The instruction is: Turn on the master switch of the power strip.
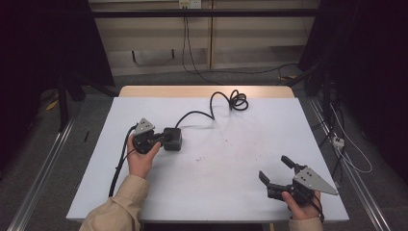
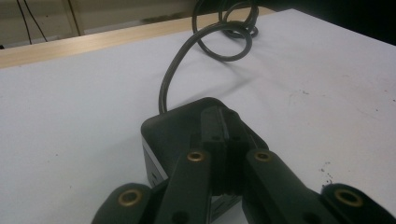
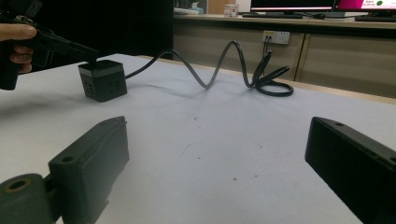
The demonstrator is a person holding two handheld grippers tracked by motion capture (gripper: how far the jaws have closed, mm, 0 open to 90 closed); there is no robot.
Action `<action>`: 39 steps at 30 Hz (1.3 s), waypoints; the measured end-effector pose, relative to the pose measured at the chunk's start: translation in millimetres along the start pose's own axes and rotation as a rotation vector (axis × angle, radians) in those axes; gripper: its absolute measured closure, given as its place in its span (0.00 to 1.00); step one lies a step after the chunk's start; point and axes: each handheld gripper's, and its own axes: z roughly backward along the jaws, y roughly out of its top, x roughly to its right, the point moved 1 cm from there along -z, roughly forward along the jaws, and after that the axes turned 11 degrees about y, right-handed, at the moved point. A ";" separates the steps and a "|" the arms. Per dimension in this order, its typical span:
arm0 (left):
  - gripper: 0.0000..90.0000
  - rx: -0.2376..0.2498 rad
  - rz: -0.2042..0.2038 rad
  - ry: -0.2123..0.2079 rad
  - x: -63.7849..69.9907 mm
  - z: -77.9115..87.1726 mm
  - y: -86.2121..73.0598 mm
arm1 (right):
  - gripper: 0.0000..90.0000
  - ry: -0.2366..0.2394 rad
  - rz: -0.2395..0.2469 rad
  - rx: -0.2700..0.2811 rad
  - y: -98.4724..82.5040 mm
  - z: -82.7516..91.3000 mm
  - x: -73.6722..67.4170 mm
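**Scene inventory: one socket cube, one cord, two grippers**

The desk (image 1: pixel 221 192) carries one black socket cube (image 1: pixel 172 139) with one black cord (image 1: pixel 211 107). The cube sits in the left half of the desk, about midway between the near and far edges. The cord leaves the cube toward the far edge and ends in a loose coil (image 1: pixel 238 100) near the middle of that edge.

Left gripper (image 1: pixel 160 138): jaws closed together, tips lying on the top face of the cube; nothing is between them. One hand (image 1: pixel 142 161) holds it.

Right gripper (image 1: pixel 274 170): jaws wide apart with bare desk between them, near the right near corner, well apart from the cube.

The cube shows socket holes on its side faces in the right gripper view. No brand, label or readable writing can be made out on the cube, cord or grippers.
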 end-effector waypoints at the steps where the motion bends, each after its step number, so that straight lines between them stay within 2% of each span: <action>1: 1.00 0.000 -0.002 0.000 0.1 0.0 0.1 | 0.06 -0.001 0.000 0.001 0.1 0.1 0.1; 21: 1.00 -0.005 0.029 -0.009 -1.1 -0.7 -0.4 | 0.06 0.000 0.002 0.001 0.6 -0.3 -0.6; 39: 1.00 -0.011 0.005 -0.001 -0.6 -0.6 -0.4 | 0.07 0.000 0.005 0.006 1.5 -0.4 -0.9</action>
